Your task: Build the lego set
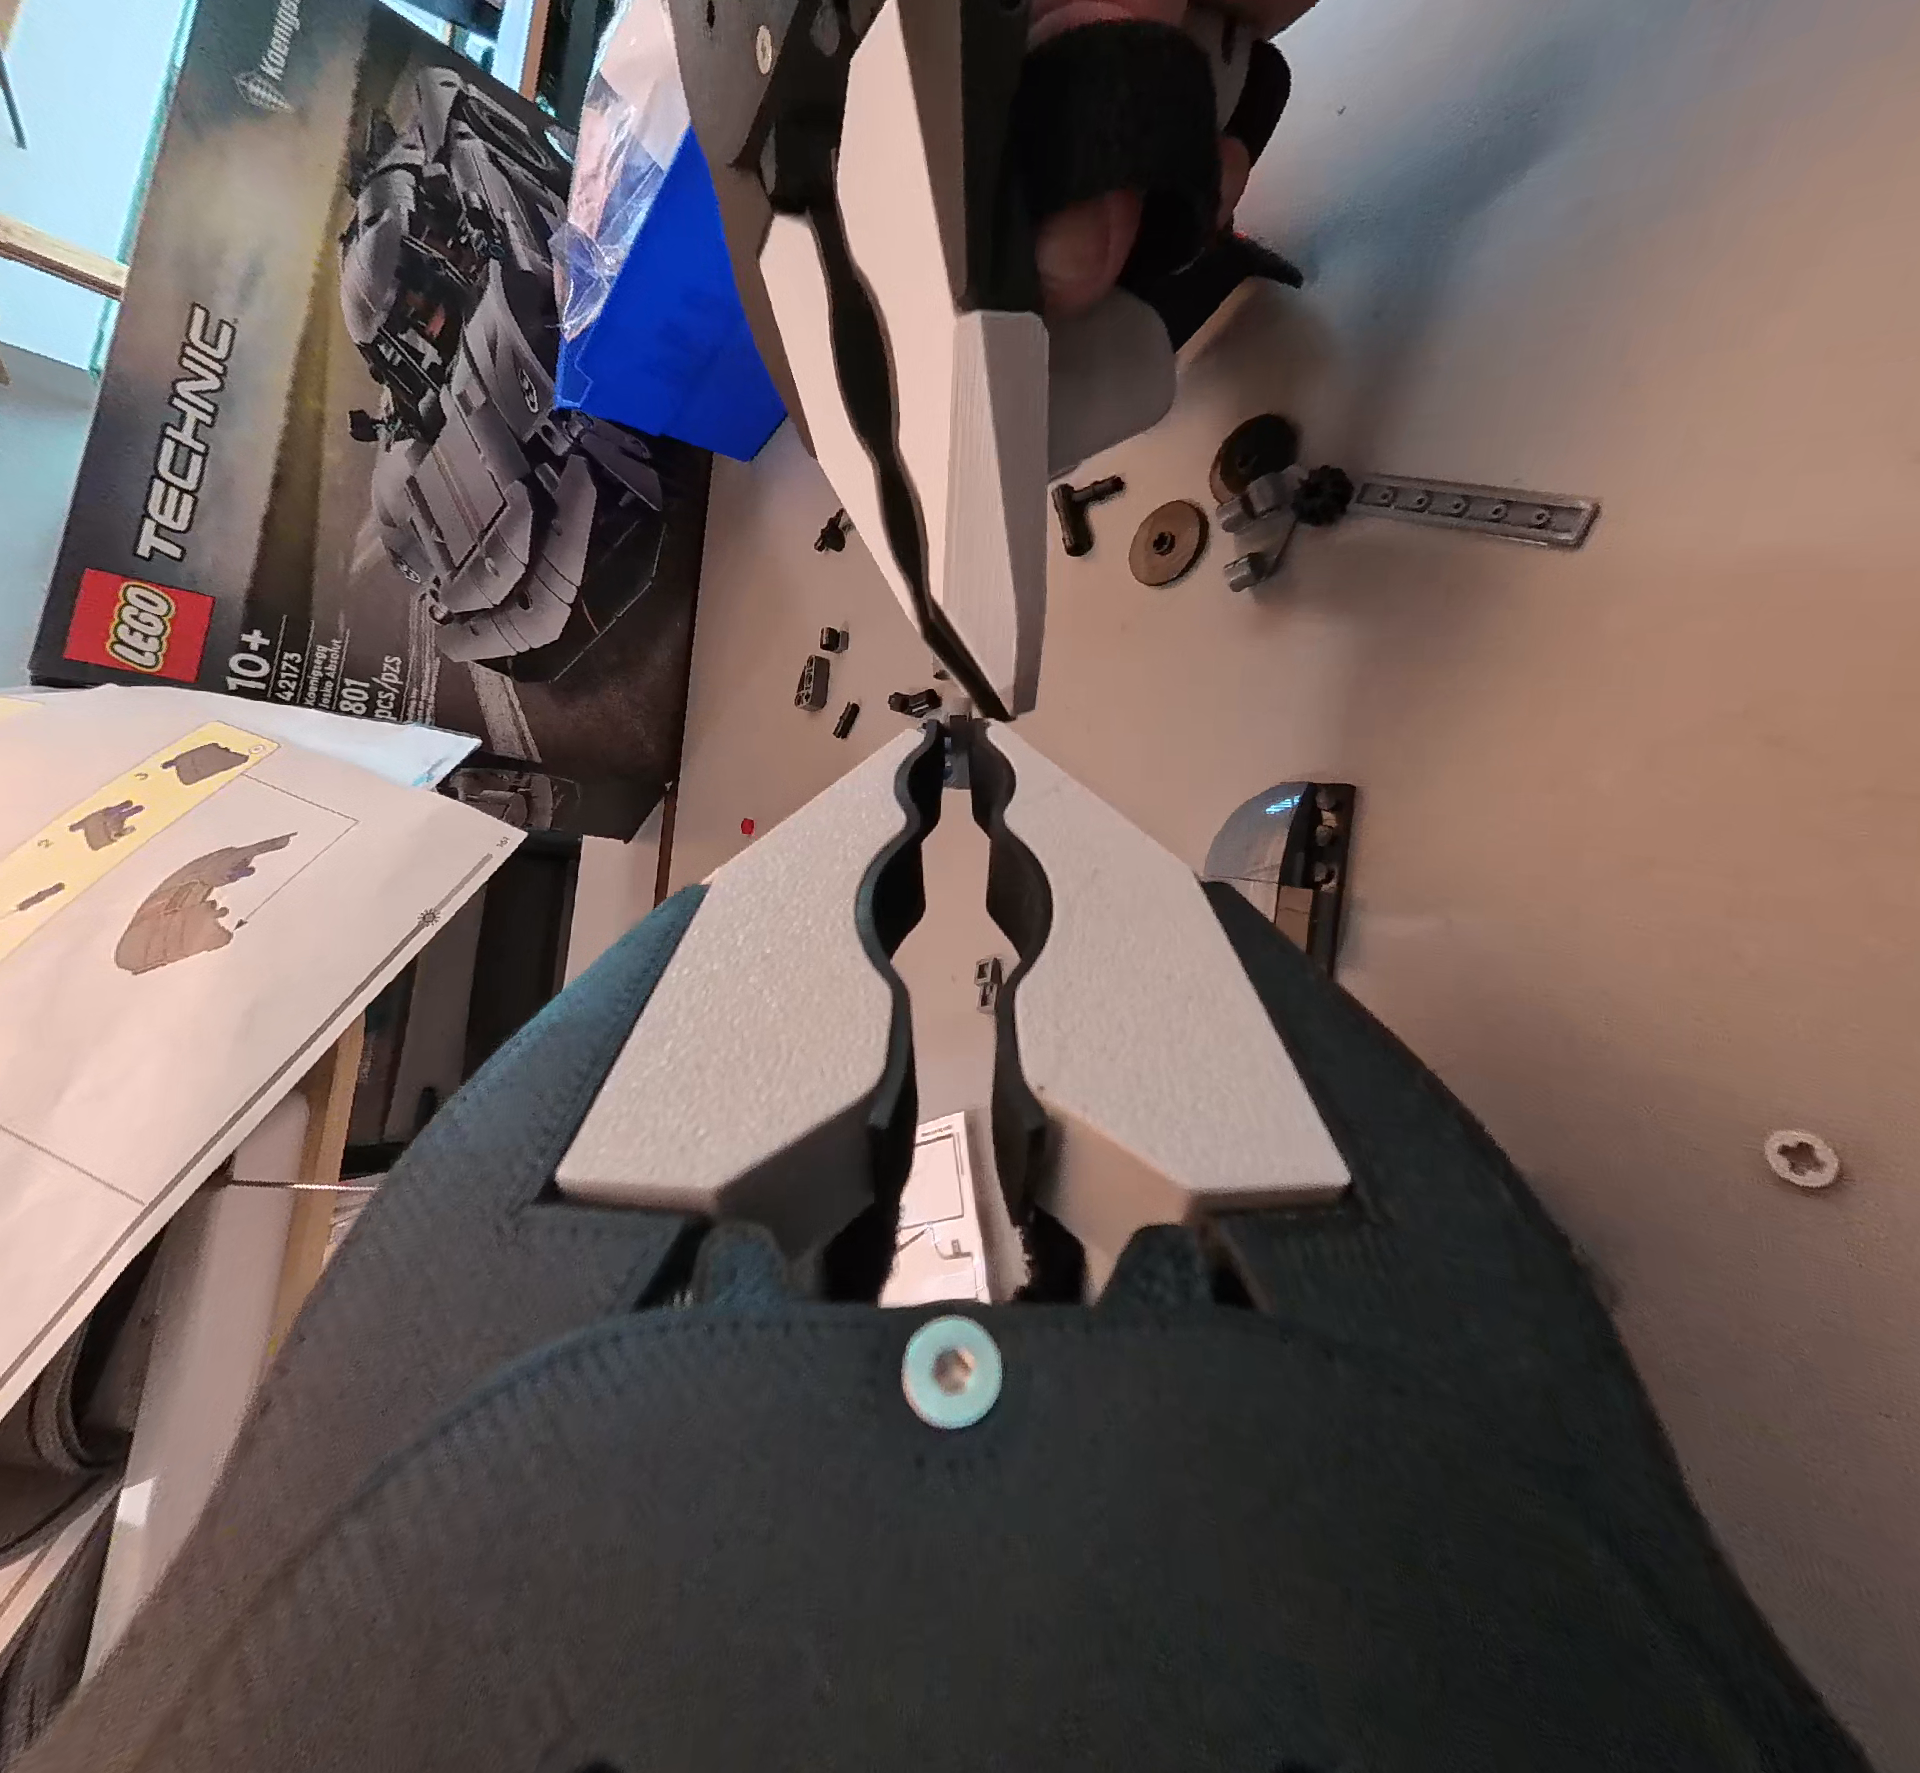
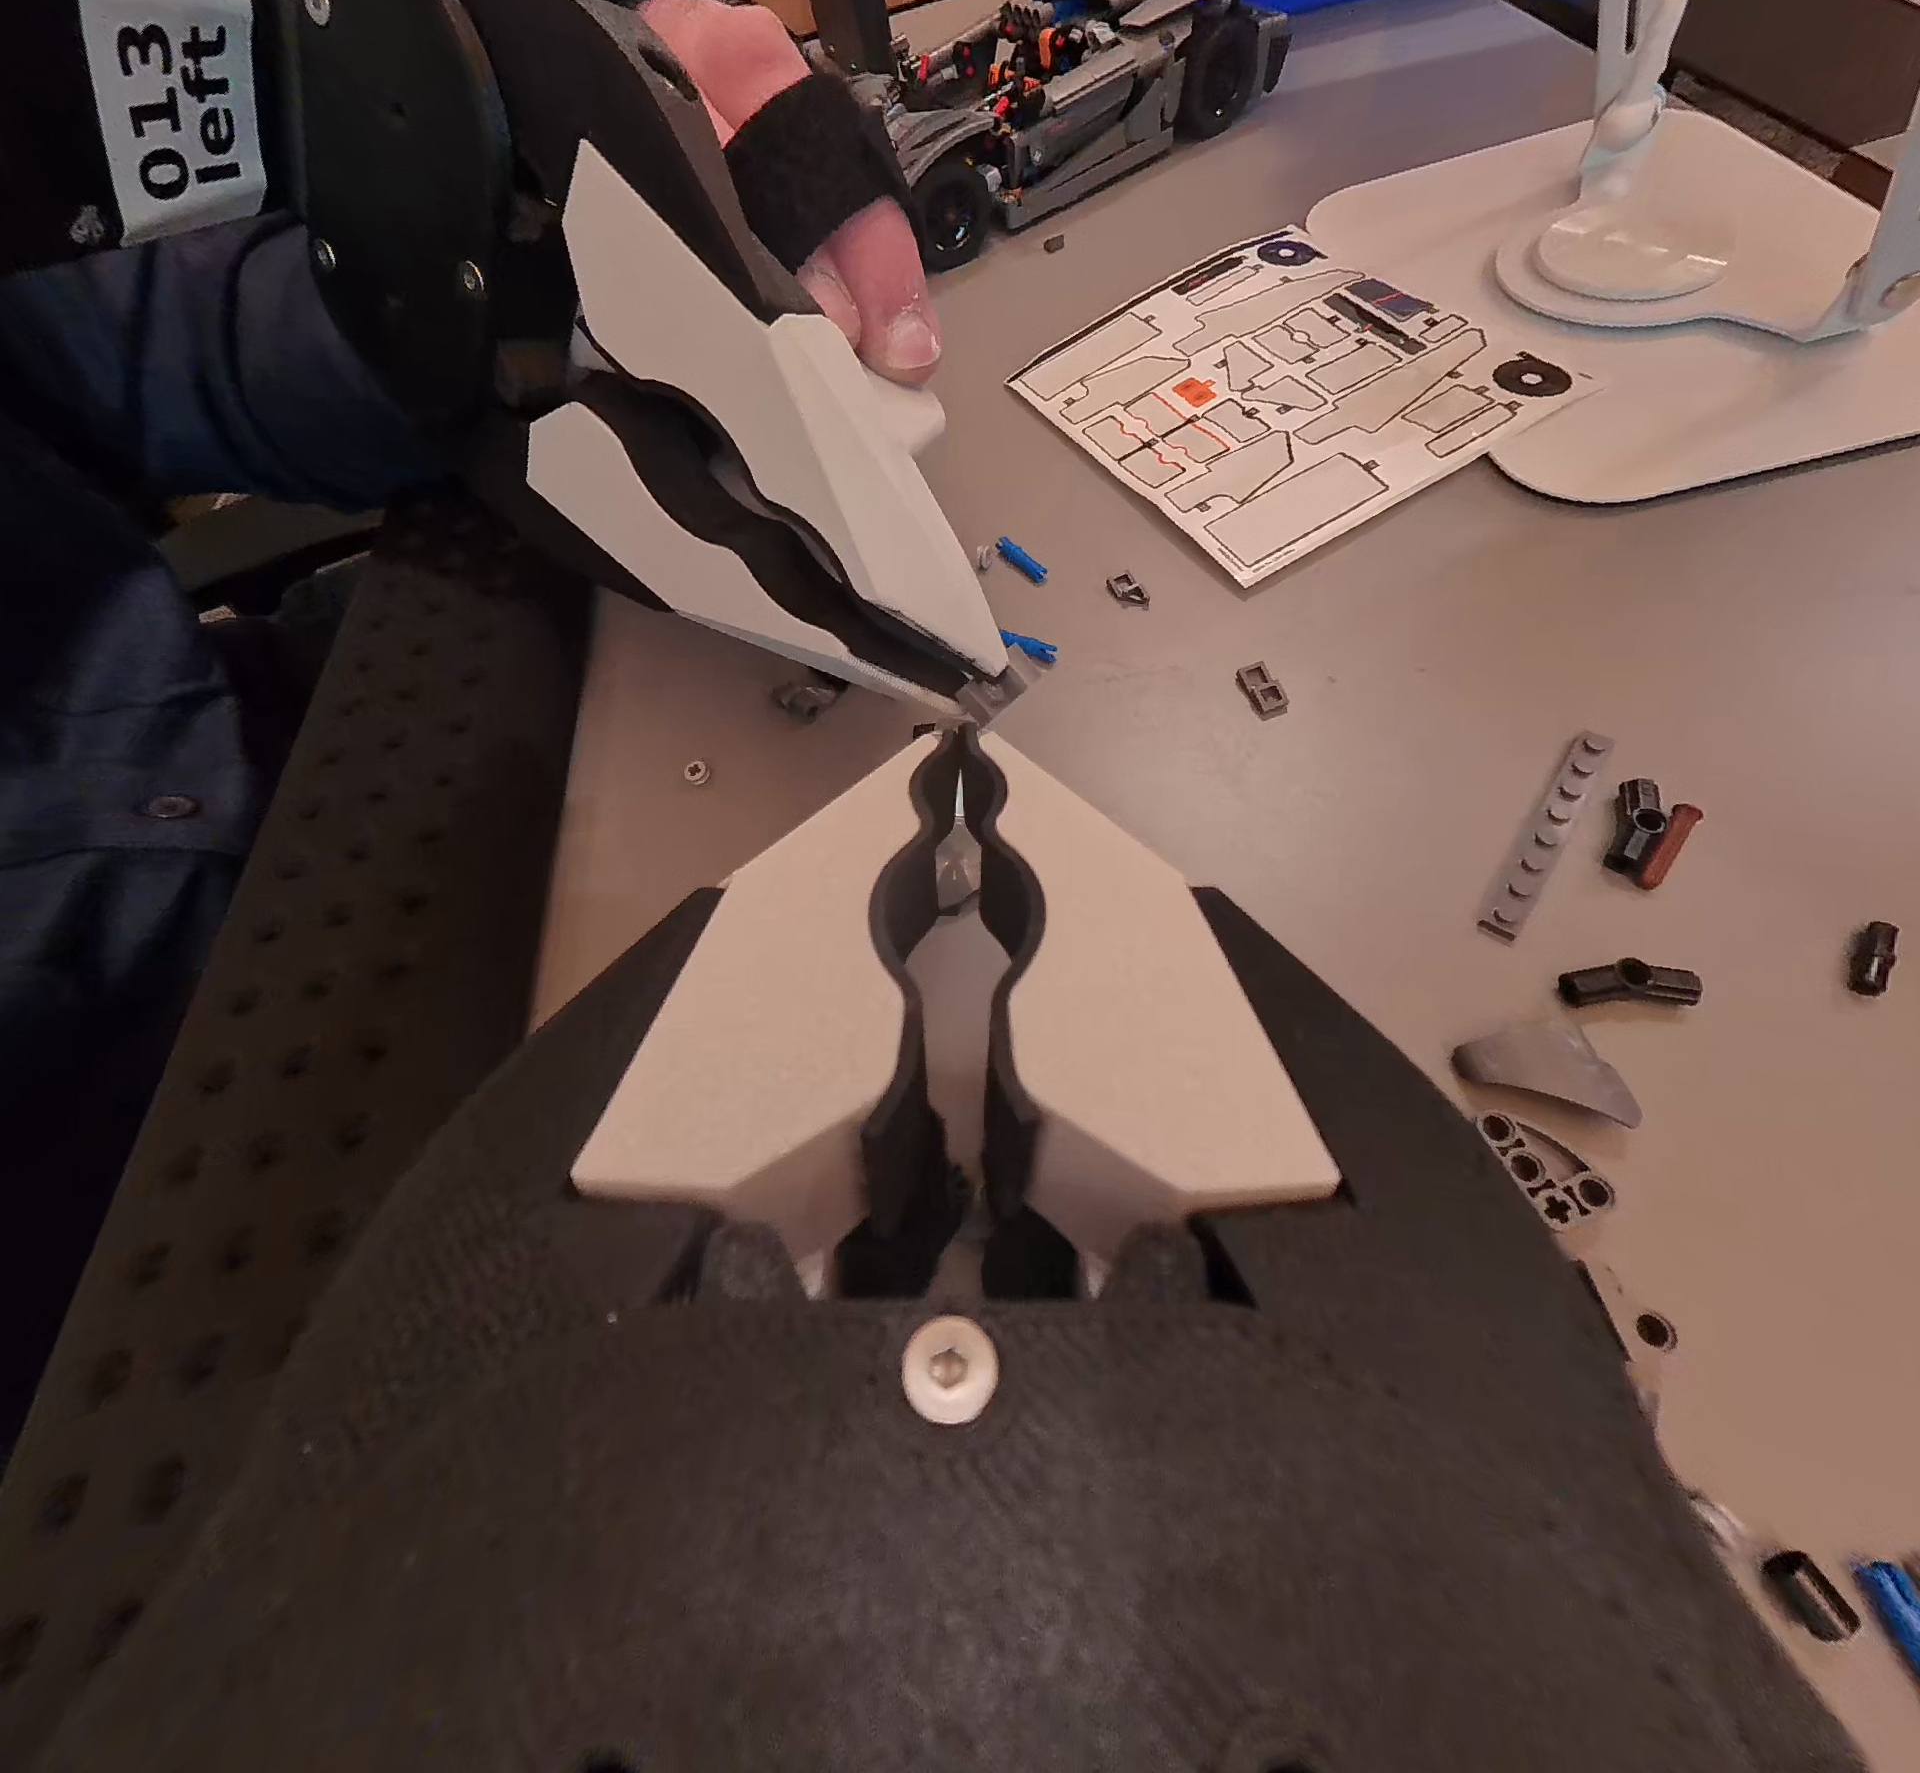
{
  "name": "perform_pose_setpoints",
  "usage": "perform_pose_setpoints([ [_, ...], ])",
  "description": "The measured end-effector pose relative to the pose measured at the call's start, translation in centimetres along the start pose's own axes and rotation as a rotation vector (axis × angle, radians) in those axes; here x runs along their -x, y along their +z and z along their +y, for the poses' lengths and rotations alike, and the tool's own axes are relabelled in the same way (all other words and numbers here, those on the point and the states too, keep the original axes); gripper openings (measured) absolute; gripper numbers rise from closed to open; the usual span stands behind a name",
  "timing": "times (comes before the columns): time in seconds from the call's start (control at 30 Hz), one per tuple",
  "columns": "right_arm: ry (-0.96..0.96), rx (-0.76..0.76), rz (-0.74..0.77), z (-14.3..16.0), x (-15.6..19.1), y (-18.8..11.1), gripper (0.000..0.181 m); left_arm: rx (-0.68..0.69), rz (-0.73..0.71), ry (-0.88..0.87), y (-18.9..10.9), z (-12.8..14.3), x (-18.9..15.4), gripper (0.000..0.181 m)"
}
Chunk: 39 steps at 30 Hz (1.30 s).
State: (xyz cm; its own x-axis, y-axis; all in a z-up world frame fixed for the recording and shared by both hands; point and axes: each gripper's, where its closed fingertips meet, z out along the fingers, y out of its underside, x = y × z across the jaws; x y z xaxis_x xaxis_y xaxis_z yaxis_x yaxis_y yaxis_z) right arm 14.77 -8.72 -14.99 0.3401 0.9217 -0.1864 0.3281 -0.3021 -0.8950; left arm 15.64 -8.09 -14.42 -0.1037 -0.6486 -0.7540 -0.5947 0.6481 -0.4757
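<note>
In the left wrist view my left gripper (image 1: 956, 736) is shut on a small grey and blue Lego piece (image 1: 953, 765) at its tips. My right gripper (image 1: 985, 697) comes down from above, shut, with its tips touching the left's. In the right wrist view my right gripper (image 2: 958, 738) is shut on a small light grey piece (image 2: 958, 856) between its pads. The left gripper (image 2: 977, 689) reaches in from the upper left and holds a small grey piece (image 2: 992, 689) against the right's tips. Both are held just above the table (image 2: 1351, 684).
A part-built grey car (image 2: 1091, 82), a sticker sheet (image 2: 1309, 393) and a white stand base (image 2: 1621, 269) lie beyond. Loose parts lie at right: a long grey plate (image 2: 1548, 835), black connectors (image 2: 1631, 983), a curved panel (image 2: 1548, 1069). The set box (image 1: 364, 373), booklet (image 1: 187, 944) and blue bin (image 1: 665, 321) are at left. Only a small space, under 4 cm, lies between the two pairs of fingers.
</note>
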Motion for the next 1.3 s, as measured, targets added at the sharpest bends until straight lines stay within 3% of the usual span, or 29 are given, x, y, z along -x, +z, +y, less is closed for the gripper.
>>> perform_pose_setpoints([
  [0.37,0.009,-0.078,0.099,-0.9,-2.1,-1.6,0.012,-0.001,-0.037,-0.053,0.2,0.7,1.2,0.002],
  [0.57,0.059,-0.137,0.214,-3.2,-4.0,-2.2,0.016,-0.020,-0.077,-0.083,-0.5,2.2,2.8,0.002],
  [0.77,0.134,-0.188,0.280,-6.0,-5.6,-0.8,0.017,-0.036,-0.143,-0.132,-1.9,2.8,4.8,0.002],
  [0.87,0.160,-0.222,0.243,-7.4,-5.6,0.4,0.021,-0.031,-0.159,-0.110,-2.2,3.1,4.9,0.002],
  [1.0,0.124,-0.192,0.202,-7.0,-5.1,2.0,0.023,-0.029,-0.168,-0.101,-2.9,3.8,5.2,0.002],
  [1.3,0.135,-0.247,0.082,-6.9,-3.1,2.3,0.023,-0.026,-0.151,-0.054,-2.2,3.4,4.1,0.002],
])
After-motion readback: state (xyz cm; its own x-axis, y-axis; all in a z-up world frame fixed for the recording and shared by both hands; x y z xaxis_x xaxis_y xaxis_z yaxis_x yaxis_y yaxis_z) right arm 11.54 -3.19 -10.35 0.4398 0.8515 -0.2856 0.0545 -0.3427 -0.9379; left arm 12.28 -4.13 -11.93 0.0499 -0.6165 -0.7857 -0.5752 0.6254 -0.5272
